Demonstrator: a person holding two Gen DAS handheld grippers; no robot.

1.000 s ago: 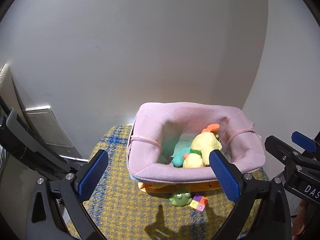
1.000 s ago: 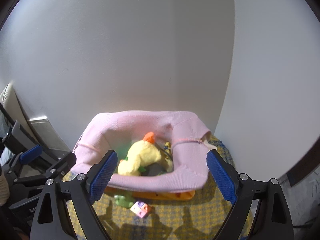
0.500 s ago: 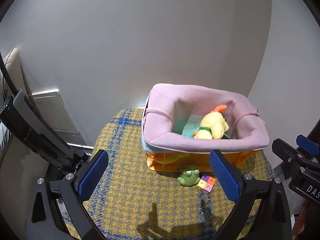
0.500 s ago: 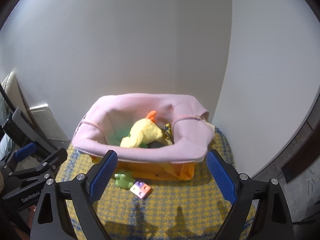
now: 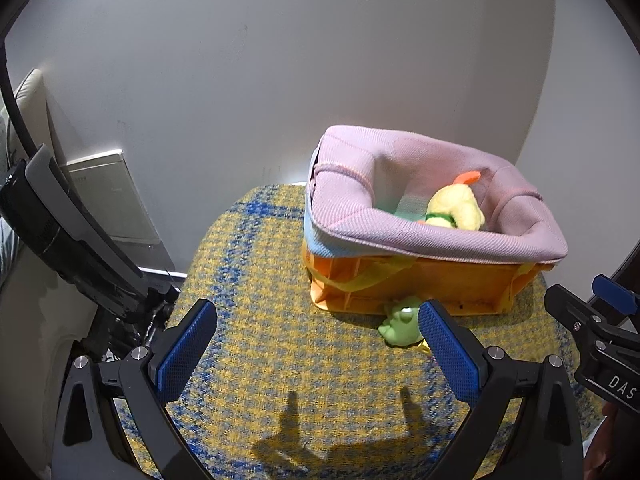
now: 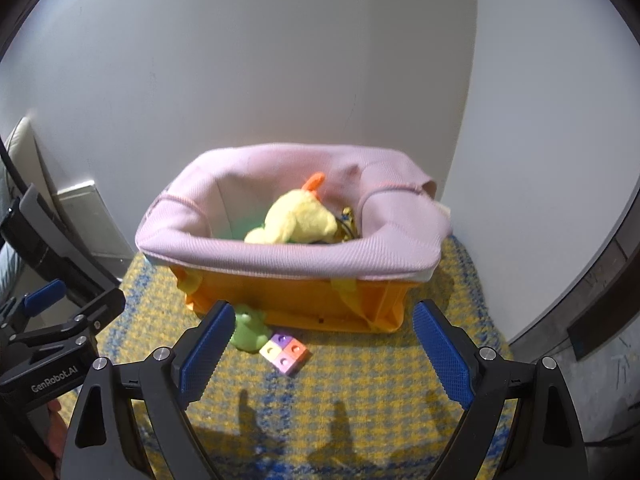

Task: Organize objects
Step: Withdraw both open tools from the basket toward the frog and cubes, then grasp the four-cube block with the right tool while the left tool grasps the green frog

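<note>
An orange basket (image 5: 420, 280) (image 6: 304, 296) with a pink fabric liner (image 6: 280, 256) stands on a yellow and blue woven seat (image 5: 280, 352) (image 6: 360, 400). A yellow plush duck (image 5: 456, 208) (image 6: 296, 220) lies inside it. A green frog toy (image 5: 400, 324) (image 6: 248, 330) and a multicoloured block (image 6: 285, 351) lie on the seat in front of the basket. My left gripper (image 5: 316, 348) is open and empty, left of the basket. My right gripper (image 6: 324, 352) is open and empty, facing the basket front above the block.
A white wall stands close behind the basket. A white panel (image 5: 108, 196) and a dark chair frame (image 5: 68, 248) are at the left. The seat's rounded edge drops off at the right (image 6: 488, 304), with dark floor beyond.
Both grippers have drawn back and up from the basket, the left one also shifting left. The basket's orange side and more of the seat now show. Both stay open.
</note>
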